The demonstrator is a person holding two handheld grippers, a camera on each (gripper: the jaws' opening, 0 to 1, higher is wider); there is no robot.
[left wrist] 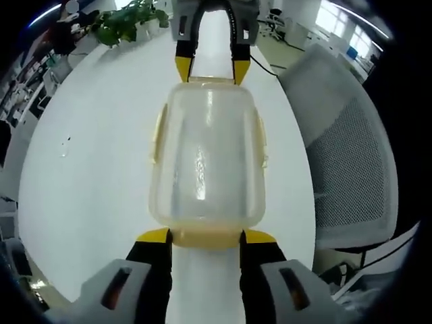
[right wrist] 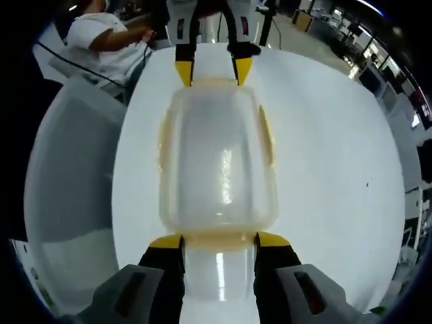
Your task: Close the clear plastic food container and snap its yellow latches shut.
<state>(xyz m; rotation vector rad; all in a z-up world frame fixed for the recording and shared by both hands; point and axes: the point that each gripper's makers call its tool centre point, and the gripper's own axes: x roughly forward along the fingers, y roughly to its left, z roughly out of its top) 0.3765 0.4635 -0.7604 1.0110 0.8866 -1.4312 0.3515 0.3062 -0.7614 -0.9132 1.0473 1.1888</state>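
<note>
The clear plastic container [left wrist: 206, 158] lies on the white table [left wrist: 94, 155] with its lid on. Pale yellow latches show on its long sides [left wrist: 160, 131] [left wrist: 262, 142]. My left gripper [left wrist: 206, 237] stands open at the near end, its yellow tips on either side of the end latch [left wrist: 206, 239]. My right gripper [left wrist: 212, 69] stands open at the far end. In the right gripper view the same container [right wrist: 217, 162] runs from my right gripper [right wrist: 219, 241], which straddles an end latch [right wrist: 219, 237], up to the left gripper [right wrist: 212, 70].
A grey mesh office chair [left wrist: 344, 162] stands close beside the table edge, and is also seen as the chair [right wrist: 67, 189]. Potted plants [left wrist: 125, 23] sit at the table's far corner. A person in a white shirt [right wrist: 108, 40] sits beyond the table.
</note>
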